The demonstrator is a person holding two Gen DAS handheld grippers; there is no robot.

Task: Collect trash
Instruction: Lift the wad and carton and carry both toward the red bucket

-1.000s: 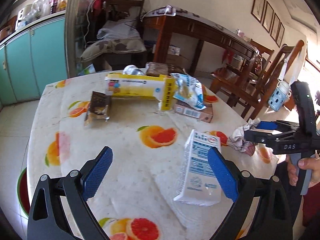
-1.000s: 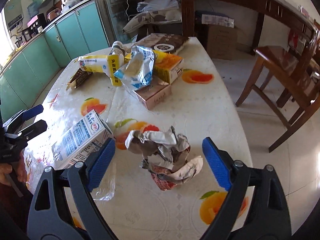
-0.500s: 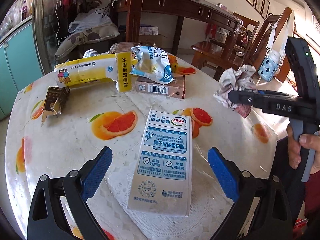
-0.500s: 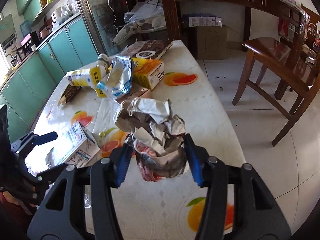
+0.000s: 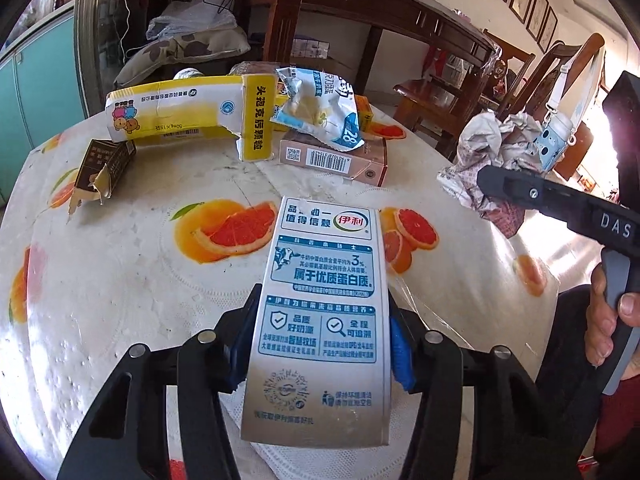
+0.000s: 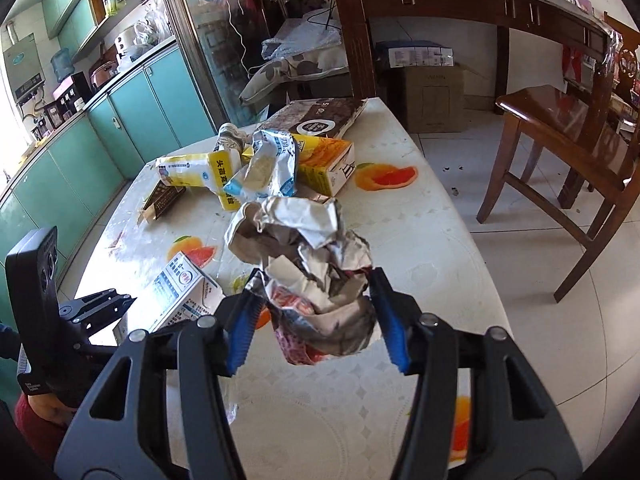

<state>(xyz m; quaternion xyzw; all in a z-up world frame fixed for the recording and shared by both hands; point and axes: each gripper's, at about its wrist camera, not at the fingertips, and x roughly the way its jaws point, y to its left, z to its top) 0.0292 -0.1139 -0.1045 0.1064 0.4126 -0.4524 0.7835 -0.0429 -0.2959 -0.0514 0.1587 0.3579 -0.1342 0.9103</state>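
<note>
Left gripper (image 5: 320, 344) closing on white milk carton (image 5: 324, 300), blue pads against both its sides, carton lying at near edge of worktop (image 5: 120, 280). Right gripper (image 6: 316, 320) clamped on crumpled paper wad (image 6: 304, 256), lifted clear of worktop. Further back: yellow box (image 5: 180, 108), torn blue-white packet (image 5: 320, 108), brown carton (image 5: 104, 164).

A white-and-blue milk carton (image 5: 324, 304) lies flat on the fruit-print table, printed face up. A crumpled paper wad (image 6: 308, 276) hangs above the tabletop. Torn yellow boxes (image 5: 184, 108) and wrappers (image 5: 320, 108) cluster at the far edge.
</note>
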